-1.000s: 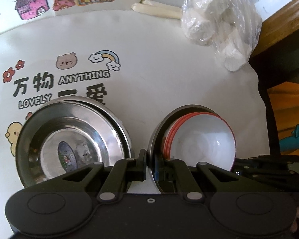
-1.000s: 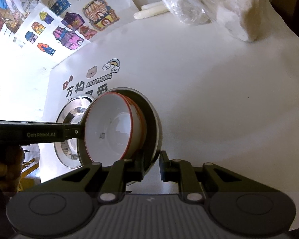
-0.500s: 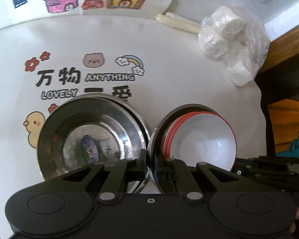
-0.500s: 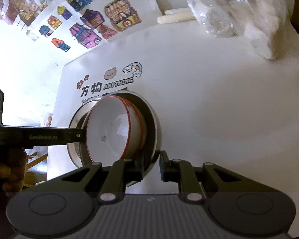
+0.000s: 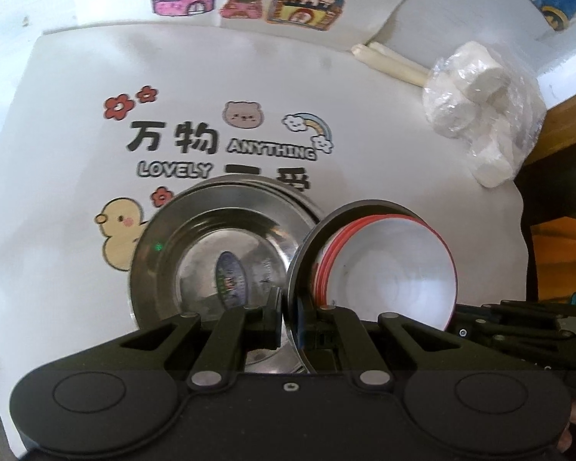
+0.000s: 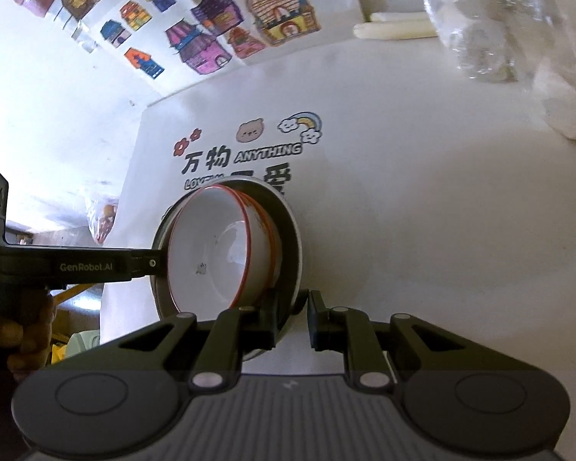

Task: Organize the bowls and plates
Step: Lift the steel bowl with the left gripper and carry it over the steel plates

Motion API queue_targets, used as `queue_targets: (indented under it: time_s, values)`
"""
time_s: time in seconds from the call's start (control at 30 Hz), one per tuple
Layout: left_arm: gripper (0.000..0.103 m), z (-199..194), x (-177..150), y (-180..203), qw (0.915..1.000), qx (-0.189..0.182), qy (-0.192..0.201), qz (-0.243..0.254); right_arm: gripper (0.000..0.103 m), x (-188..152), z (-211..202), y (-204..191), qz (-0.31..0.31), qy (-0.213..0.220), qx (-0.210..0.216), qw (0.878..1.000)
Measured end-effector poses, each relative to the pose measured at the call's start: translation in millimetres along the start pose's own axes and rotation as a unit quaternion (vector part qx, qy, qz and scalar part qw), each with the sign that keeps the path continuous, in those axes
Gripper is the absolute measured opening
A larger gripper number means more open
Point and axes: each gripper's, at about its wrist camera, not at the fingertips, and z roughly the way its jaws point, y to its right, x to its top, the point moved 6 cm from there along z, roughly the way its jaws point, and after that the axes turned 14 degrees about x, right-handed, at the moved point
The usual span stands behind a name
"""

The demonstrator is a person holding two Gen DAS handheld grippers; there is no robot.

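A steel plate (image 5: pixel 307 246) with stacked white, red-rimmed bowls (image 5: pixel 395 269) in it hangs tilted above the table. My left gripper (image 5: pixel 290 319) is shut on its near rim. My right gripper (image 5: pixel 464 320) reaches in from the right to the opposite rim. In the right wrist view the right gripper (image 6: pixel 293 307) is shut on the rim of the plate (image 6: pixel 288 238), the bowls (image 6: pixel 219 261) face the camera, and the left gripper (image 6: pixel 153 263) comes in from the left. A stack of steel plates (image 5: pixel 211 238) lies on the cloth, just left of and partly behind the held plate.
A white printed tablecloth (image 5: pixel 364 134) covers the table. A clear bag of white rolls (image 5: pixel 476 115) and two pale sticks (image 5: pixel 391 63) lie at the back right. Dark wooden furniture (image 5: pixel 556 123) borders the right edge. A person's hand (image 6: pixel 19 330) grips the left handle.
Both grippers have carried the plate with the bowls leftward across the table. The steel stack on the cloth now sits right against the held plate's left rim. Both grips are unchanged.
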Motion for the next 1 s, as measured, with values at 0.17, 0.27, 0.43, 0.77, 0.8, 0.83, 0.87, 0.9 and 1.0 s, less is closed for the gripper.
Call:
queue_targets:
  time_s: [0.17, 0.27, 0.43, 0.77, 0.8, 0.83, 0.87, 0.9, 1.0]
  values:
    - [0.005, -1.8, -1.6, -15.6, 0.9999, 0.005, 0.0, -0.015, 0.017, 2.7, 12.1, -10.1, -0.011, -0.012, 0.006, 1.0]
    - [0.005, -1.7, -2.5, -24.9, 0.9997, 0.009, -0.001, -0.022, 0.017, 4.4, 19.7, -15.6, -0.018, -0.019, 0.009, 1.0]
    - [0.005, -2.3, -4.6, -40.8, 0.9993, 0.017, -0.003, -0.034, 0.017, 6.4, 32.0, -24.9, -0.025, -0.03, 0.015, 0.999]
    - [0.005, -1.3, -5.6, -63.7, 0.9983, 0.024, -0.006, -0.053, 0.017, 10.4, 49.5, -37.2, -0.036, -0.045, 0.022, 0.998]
    - [0.005, -0.8, -5.4, -64.8, 0.9981, 0.025, -0.006, -0.055, 0.017, 11.1, 50.8, -38.0, -0.037, -0.046, 0.022, 0.998]
    - [0.005, -0.4, -5.1, -66.7, 0.998, 0.025, -0.006, -0.057, 0.017, 12.0, 52.2, -38.9, -0.038, -0.047, 0.023, 0.998]
    - [0.005, -0.2, -4.9, -68.8, 0.9979, 0.026, -0.006, -0.058, 0.017, 13.7, 55.0, -39.7, -0.039, -0.047, 0.024, 0.998]
    - [0.005, 0.1, -4.7, -70.3, 0.9978, 0.026, -0.006, -0.06, 0.017, 14.4, 55.9, -40.2, -0.039, -0.047, 0.025, 0.998]
    - [0.005, 1.0, -3.8, -73.9, 0.9975, 0.029, -0.007, -0.064, 0.017, 16.2, 58.5, -41.9, -0.043, -0.05, 0.026, 0.997]
